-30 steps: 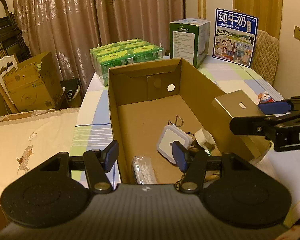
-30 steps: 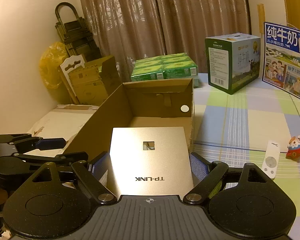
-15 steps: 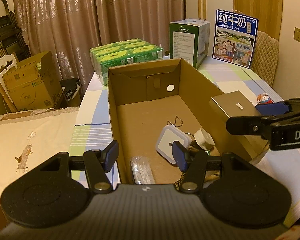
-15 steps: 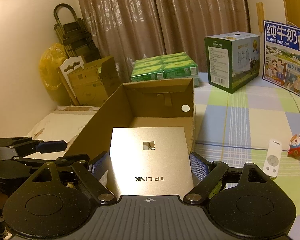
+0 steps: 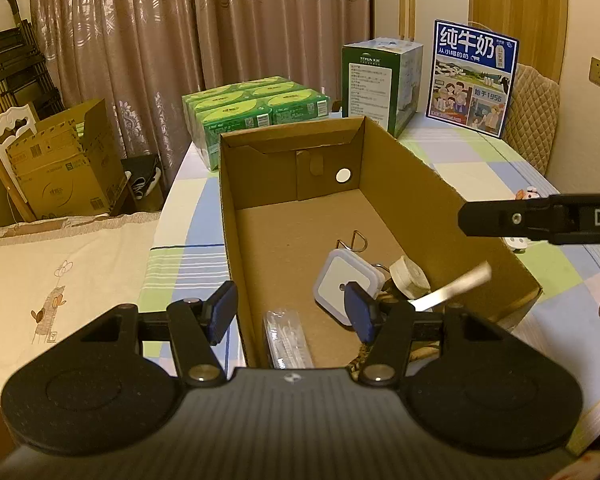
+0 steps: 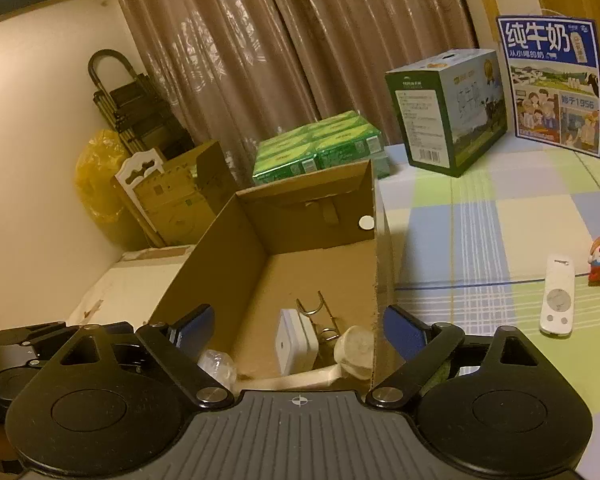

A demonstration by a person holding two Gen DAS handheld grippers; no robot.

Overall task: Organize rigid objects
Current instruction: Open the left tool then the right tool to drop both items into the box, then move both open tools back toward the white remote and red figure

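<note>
So my right gripper [image 6: 296, 330] is spread wide with nothing in it, hovering over the near end of the cardboard box [image 5: 412, 168]. The gold flat box [image 5: 452, 290] sits tilted inside (blurry, edge-on), next to the white square plug [image 5: 342, 280]. My left gripper [image 5: 290, 312] is open too, straddling the box's left wall. Remote [image 6: 558, 296] lies on the tablecloth [image 6: 480, 216].

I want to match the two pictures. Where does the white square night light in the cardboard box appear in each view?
Left wrist view: the night light lies lower centre, right of middle, just behind the right blue pad.
Right wrist view: the night light stands low, near the centre, seen edge-on.
Shared landmark: the white round sticker on the box's far wall.
</note>
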